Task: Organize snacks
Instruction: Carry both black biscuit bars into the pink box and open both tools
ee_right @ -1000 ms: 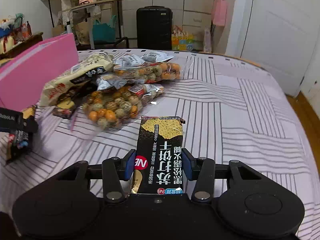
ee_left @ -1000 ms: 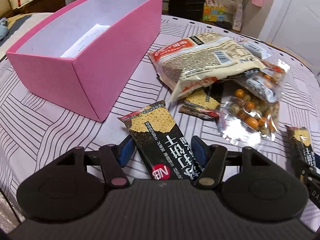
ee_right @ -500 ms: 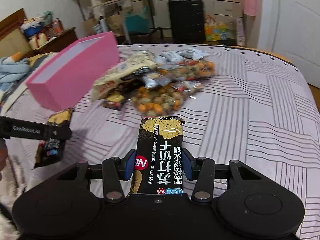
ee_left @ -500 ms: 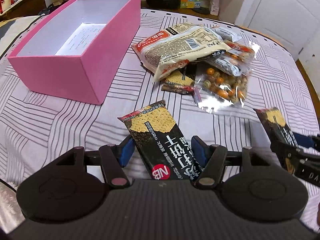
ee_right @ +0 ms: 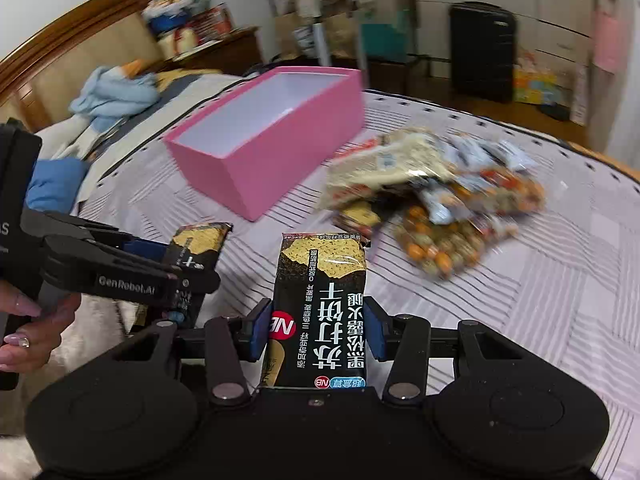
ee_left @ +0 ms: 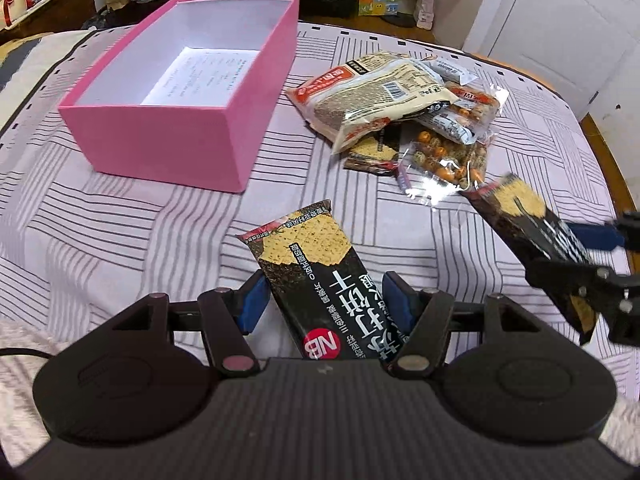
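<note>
My left gripper (ee_left: pixel 322 300) is shut on a black cracker packet (ee_left: pixel 316 280) that sticks out ahead, tilted left, above the striped bedspread. My right gripper (ee_right: pixel 316 330) is shut on a matching black cracker packet (ee_right: pixel 322 296), held upright and lifted. Each gripper shows in the other's view: the right gripper (ee_left: pixel 576 256) at the right edge, the left gripper (ee_right: pixel 176 264) at the left with a hand behind it. An open pink box (ee_left: pixel 192 92) with a paper sheet inside stands at the far left. A pile of snack bags (ee_left: pixel 400 104) lies to its right.
The pile holds a large beige bag (ee_left: pixel 376 92), clear packs of coated nuts (ee_left: pixel 448 156) and another cracker packet (ee_left: pixel 372 152). Blue clothes (ee_right: pixel 112 92) and a wooden headboard lie beyond the box. A black suitcase (ee_right: pixel 480 52) and a white door stand past the bed.
Both grippers have risen with their packets, so the bed looks farther below. The right gripper has swung left, bringing the pink box and the left gripper into its view.
</note>
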Tool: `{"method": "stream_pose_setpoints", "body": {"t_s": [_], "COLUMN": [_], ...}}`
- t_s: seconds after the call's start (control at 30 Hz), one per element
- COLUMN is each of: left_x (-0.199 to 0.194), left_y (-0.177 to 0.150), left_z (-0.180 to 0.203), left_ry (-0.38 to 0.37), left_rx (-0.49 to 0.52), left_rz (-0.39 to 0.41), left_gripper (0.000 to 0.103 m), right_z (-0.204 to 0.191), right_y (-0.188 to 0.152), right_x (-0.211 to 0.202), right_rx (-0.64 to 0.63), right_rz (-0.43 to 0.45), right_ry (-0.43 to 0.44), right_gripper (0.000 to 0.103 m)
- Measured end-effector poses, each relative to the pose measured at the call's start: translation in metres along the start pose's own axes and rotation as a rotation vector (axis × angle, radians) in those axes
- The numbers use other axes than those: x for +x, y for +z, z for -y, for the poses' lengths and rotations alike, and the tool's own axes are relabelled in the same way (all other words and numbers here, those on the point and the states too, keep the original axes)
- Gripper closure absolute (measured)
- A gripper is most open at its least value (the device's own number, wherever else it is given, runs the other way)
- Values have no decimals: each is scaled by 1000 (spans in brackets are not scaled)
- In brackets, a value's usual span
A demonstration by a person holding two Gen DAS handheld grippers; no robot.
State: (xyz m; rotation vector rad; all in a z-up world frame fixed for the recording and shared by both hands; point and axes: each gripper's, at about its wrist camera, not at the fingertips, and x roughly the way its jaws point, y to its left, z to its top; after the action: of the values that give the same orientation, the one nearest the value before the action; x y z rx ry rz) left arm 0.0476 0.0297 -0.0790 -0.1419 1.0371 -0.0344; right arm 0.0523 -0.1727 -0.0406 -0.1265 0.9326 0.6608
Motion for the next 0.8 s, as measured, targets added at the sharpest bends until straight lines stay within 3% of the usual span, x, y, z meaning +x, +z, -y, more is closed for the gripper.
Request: {"method": "stream_pose_setpoints", "body": {"t_s": [0.4, 0.63, 0.8], "left_x": [-42, -56, -55], "left_y": [36, 72, 102], "left_z": [-53, -88, -108], "left_ry": [-12, -70, -66], "left_rx": [13, 21, 28], "left_rz": [49, 45, 79], "left_gripper": [42, 42, 42], "right_z": [-45, -61, -69], "right_y": [71, 110, 141], "right_x": [15, 33, 55], "right_rx": [-143, -174, -202], "right_rz": [-11, -53, -10], "right_ry": [61, 103, 115], "right_gripper": [50, 50, 50]}}
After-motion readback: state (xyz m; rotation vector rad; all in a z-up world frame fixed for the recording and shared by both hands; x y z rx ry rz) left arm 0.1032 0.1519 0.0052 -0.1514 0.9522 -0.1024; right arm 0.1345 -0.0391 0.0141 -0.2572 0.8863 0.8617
